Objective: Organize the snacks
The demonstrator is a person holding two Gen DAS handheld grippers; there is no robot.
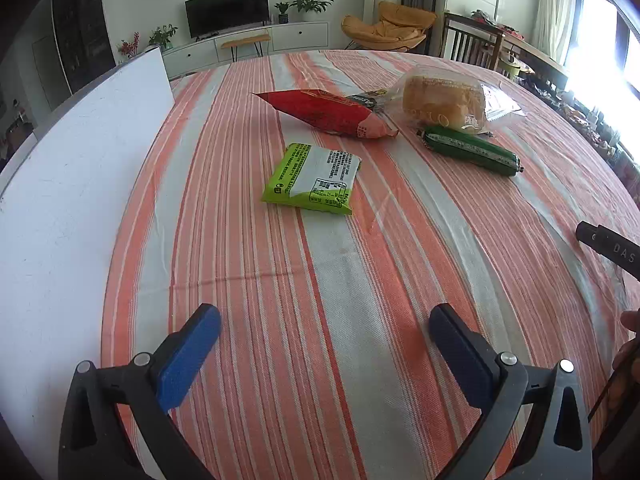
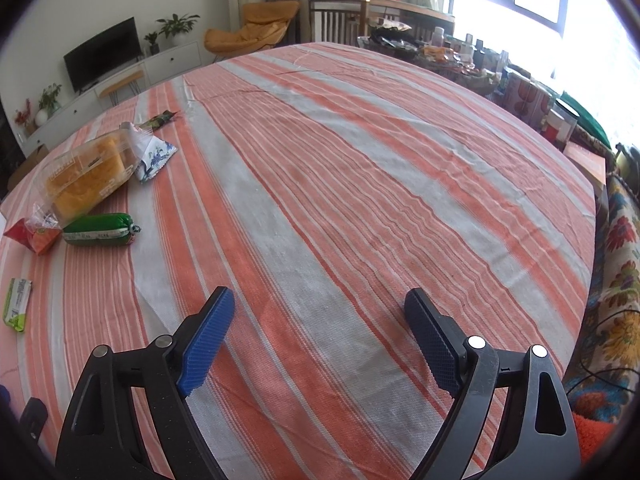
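Note:
Several snacks lie on the striped tablecloth [image 1: 320,280]. A lime-green and white packet [image 1: 314,178] lies nearest my left gripper [image 1: 325,322], which is open and empty well short of it. Behind it are a red bag [image 1: 328,114], a clear bag of yellow bread [image 1: 444,100] and a green sausage-shaped pack [image 1: 472,150]. My right gripper [image 2: 319,312] is open and empty over bare cloth [image 2: 360,200]. In the right wrist view the bread [image 2: 86,176], green pack [image 2: 98,230], red bag [image 2: 32,236] and lime packet [image 2: 17,304] lie at the far left.
A white board [image 1: 80,184] lies along the table's left side. A small dark-green packet [image 2: 160,119] and a white printed packet [image 2: 154,162] lie by the bread. Cluttered bottles and boxes [image 2: 532,96] stand past the table's right edge, beside a floral sofa [image 2: 616,280].

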